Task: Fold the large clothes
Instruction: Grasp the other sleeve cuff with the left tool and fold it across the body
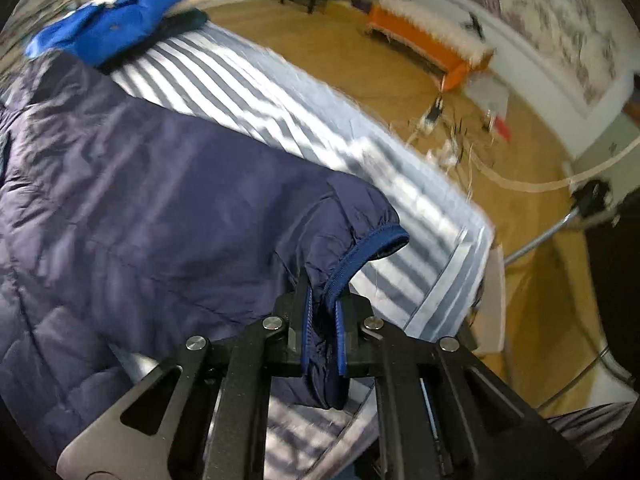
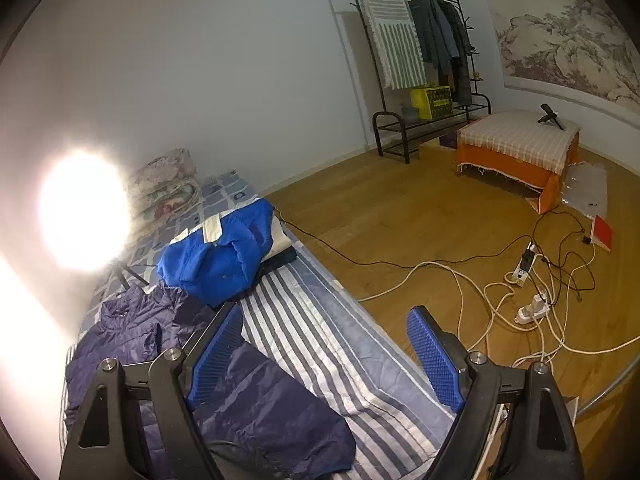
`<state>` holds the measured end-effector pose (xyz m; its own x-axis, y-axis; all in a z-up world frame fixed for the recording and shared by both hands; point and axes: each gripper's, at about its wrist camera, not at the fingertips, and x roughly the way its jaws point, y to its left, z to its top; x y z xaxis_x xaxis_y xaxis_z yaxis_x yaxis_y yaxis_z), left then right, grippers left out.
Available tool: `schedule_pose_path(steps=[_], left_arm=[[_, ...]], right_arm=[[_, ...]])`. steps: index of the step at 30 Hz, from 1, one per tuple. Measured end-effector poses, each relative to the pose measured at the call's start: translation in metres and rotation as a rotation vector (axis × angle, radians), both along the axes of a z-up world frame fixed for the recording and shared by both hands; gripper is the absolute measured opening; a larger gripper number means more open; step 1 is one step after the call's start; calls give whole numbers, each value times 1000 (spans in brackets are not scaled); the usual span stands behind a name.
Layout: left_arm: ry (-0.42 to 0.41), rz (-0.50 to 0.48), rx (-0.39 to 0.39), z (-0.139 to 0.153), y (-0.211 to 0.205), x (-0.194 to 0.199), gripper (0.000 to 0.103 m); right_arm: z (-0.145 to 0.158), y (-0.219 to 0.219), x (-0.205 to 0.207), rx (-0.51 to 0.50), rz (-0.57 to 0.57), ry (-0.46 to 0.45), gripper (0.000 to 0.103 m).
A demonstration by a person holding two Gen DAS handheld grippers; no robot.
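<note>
A navy quilted jacket (image 1: pixel 120 184) lies spread on the striped bed sheet (image 1: pixel 248 92). One sleeve ends in a blue-trimmed cuff (image 1: pixel 360 252), and my left gripper (image 1: pixel 322 304) is shut on that cuff, with the fabric bunched between the pads. In the right wrist view the same jacket (image 2: pixel 260 400) lies below and to the left of my right gripper (image 2: pixel 323 314). That gripper hangs open above the sheet (image 2: pixel 352 364) with nothing between its blue pads (image 2: pixel 218 352).
A bright blue garment (image 2: pixel 224 256) is piled farther up the bed, near a floral quilt (image 2: pixel 164 188) and a glaring lamp (image 2: pixel 84 208). The bed's right edge drops to a wooden floor with tangled cables (image 2: pixel 528 280), an orange bench (image 2: pixel 520 148) and a clothes rack (image 2: pixel 424 60).
</note>
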<state>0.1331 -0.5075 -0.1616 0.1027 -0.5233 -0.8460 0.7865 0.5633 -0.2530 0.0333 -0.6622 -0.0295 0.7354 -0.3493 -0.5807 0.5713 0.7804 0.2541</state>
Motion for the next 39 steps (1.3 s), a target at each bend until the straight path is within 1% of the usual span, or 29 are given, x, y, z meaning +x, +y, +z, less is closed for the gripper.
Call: schedule_pose_path(steps=[2, 4, 5, 8, 11, 12, 14, 16, 19, 20, 23, 24, 27, 32, 35, 39], left_arm=[[-3, 23, -36, 19, 14, 11, 7], [-13, 56, -73, 40, 38, 29, 7], [-13, 69, -84, 46, 46, 36, 7], [-6, 146, -133, 69, 91, 72, 7], [-17, 212, -159, 82, 132, 102, 7], [-30, 247, -163, 87, 152, 116, 7], [-36, 300, -171, 91, 180, 138, 7], [-29, 376, -187, 92, 217, 167, 7], [-41, 469, -199, 90, 262, 202, 7], [-48, 490, -201, 89, 272, 208, 7], [-84, 570, -196, 82, 320, 241, 7], [-81, 588, -197, 79, 328, 250, 7], [-73, 673, -188, 65, 369, 287, 7], [-93, 783, -150, 41, 413, 338, 7], [-87, 846, -154, 26, 439, 367, 7], [-74, 918, -174, 12, 473, 394, 7]], right_arm=[[-1, 1, 3, 19, 8, -9, 87], [-2, 7, 9, 20, 20, -1, 87], [-3, 10, 12, 16, 25, 5, 87], [-6, 24, 24, -2, 53, 26, 87], [-7, 40, 33, -26, 80, 39, 87], [-8, 45, 36, -33, 86, 42, 87], [-9, 55, 42, -49, 100, 52, 87], [-12, 67, 51, -74, 120, 74, 86], [-16, 83, 65, -110, 145, 102, 86], [-17, 88, 68, -120, 154, 108, 86], [-19, 102, 77, -154, 184, 127, 86], [-20, 108, 79, -161, 197, 131, 86], [-22, 123, 84, -162, 240, 133, 86], [-28, 148, 95, -182, 302, 150, 86], [-35, 165, 106, -228, 335, 180, 86], [-47, 187, 121, -275, 370, 215, 86]])
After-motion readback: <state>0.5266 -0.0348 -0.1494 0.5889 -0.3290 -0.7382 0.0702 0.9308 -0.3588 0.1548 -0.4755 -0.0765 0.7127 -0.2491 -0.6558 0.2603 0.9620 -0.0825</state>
